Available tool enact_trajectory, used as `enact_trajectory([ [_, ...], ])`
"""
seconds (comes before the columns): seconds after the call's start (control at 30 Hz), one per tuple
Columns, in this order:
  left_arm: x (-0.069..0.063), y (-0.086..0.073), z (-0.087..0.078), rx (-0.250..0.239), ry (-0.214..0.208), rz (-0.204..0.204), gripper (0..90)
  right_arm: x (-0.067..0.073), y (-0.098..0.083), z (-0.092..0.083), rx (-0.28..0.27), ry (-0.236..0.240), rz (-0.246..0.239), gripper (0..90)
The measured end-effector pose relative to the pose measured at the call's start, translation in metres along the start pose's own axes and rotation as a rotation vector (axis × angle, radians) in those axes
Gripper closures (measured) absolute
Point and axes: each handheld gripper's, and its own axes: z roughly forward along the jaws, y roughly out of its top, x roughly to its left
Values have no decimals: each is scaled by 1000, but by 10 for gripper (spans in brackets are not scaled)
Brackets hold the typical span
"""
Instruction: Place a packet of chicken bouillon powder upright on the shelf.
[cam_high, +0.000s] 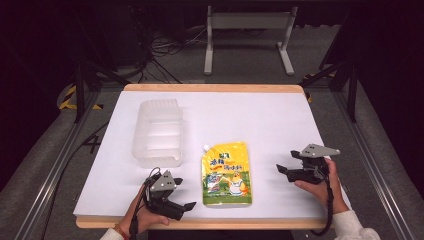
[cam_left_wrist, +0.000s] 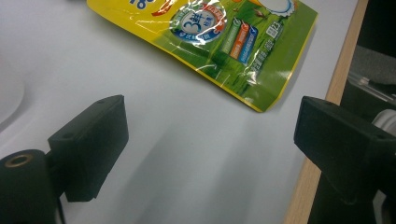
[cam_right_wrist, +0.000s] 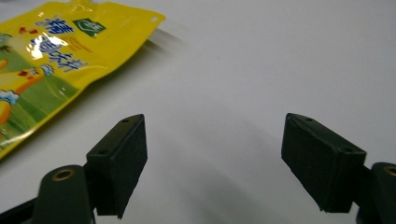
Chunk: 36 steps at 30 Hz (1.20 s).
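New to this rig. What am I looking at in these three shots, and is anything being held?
No robot arm here: a person holds a handheld two-jaw tool in each hand. The high view looks down on the white-covered table. The left gripper and right gripper sit near the front edge. The other two pictures come from cameras riding on each gripper, looking along its black jaws. On the table lie a yellow-green printed spout pouch and a clear plastic ribbed container. Both grippers are open and hold nothing.
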Motion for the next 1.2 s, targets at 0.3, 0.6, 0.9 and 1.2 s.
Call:
enact_trajectory([
  [0.3, 0, 11, 14, -5, -6, -42, 109, 15, 28, 46, 62, 203, 9, 221],
  [0.6, 2, 19, 34, 45, 4, -52, 106, 32, 48, 95, 160, 328, 42, 188],
  [0.9, 11, 26, 46, 53, -39, -78, 100, 38, 55, 116, 102, 474, 171, 236],
  [1.2, 18, 37, 55, 44, -57, -120, 124, 36, 51, 107, 77, 480, 158, 727],
])
